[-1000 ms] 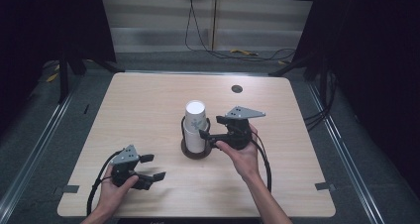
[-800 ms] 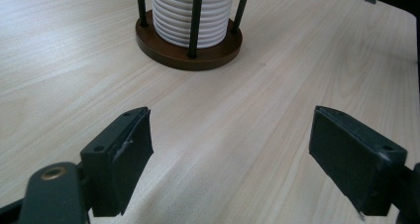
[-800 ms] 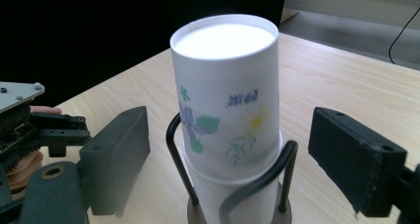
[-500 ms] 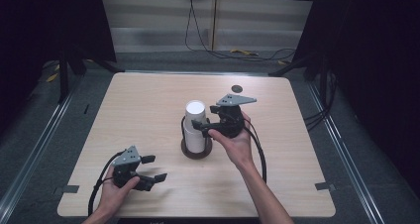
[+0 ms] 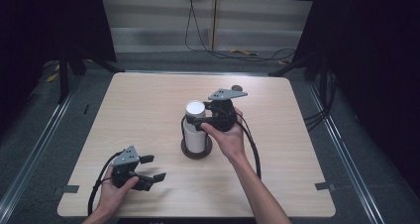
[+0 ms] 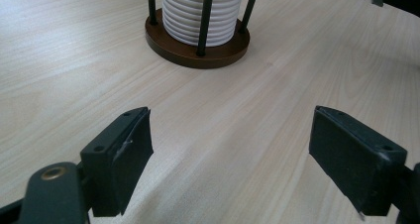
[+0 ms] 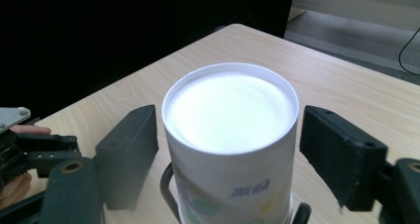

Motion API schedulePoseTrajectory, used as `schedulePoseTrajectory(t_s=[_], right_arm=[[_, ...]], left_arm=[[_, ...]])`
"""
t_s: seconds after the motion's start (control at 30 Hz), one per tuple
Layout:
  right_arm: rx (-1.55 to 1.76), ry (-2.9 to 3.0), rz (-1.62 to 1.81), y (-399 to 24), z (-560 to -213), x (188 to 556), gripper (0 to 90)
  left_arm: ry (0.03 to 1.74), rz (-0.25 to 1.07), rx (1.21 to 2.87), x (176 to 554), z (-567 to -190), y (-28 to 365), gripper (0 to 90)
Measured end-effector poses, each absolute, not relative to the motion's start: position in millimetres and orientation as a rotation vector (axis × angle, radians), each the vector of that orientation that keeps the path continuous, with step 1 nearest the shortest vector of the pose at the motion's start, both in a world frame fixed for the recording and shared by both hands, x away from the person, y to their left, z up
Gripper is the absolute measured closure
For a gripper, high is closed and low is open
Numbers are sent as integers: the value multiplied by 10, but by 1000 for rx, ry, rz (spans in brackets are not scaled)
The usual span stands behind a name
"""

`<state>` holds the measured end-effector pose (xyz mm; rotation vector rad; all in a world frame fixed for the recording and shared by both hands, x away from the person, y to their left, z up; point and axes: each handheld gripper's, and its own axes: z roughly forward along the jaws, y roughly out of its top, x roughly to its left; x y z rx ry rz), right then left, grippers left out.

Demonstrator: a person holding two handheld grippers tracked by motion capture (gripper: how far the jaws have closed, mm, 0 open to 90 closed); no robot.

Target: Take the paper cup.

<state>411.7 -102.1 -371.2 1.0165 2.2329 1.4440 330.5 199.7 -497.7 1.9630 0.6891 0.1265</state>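
A pale wooden table [image 5: 148, 100] stands on a grey floor in a dim room, with cables trailing along the far wall. From the high view, a stack of white paper cups [image 5: 194, 126] stands upright in a dark round holder [image 5: 196, 149] near the middle of the table. My right gripper [image 5: 198, 121] is up at the top cup, its jaws reaching in from the right-hand side. My left gripper [image 5: 150, 168] sits low near the front left corner, well apart from the stack, jaws spread with nothing between them.

In the left gripper view, my left gripper [image 6: 230, 154] has its jaws wide over bare wood, and beyond them the ribbed cup rims [image 6: 202, 8] sit inside the holder's black rods on its brown base [image 6: 197, 48].

In the right gripper view, my right gripper [image 7: 229, 149] straddles the top cup [image 7: 230, 135]. Its jaws have just been closing, with the cup between them, yet a thin gap shows on each side, so the pads are not pressing on it.
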Motion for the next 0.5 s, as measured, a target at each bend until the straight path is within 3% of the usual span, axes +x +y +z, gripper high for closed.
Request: schedulePoseTrajectory(t_s=[0.5], right_arm=[[1011, 2241, 1410, -954, -3730, 4165, 323]], left_arm=[[693, 131, 1961, 3301, -4974, 2015, 169]])
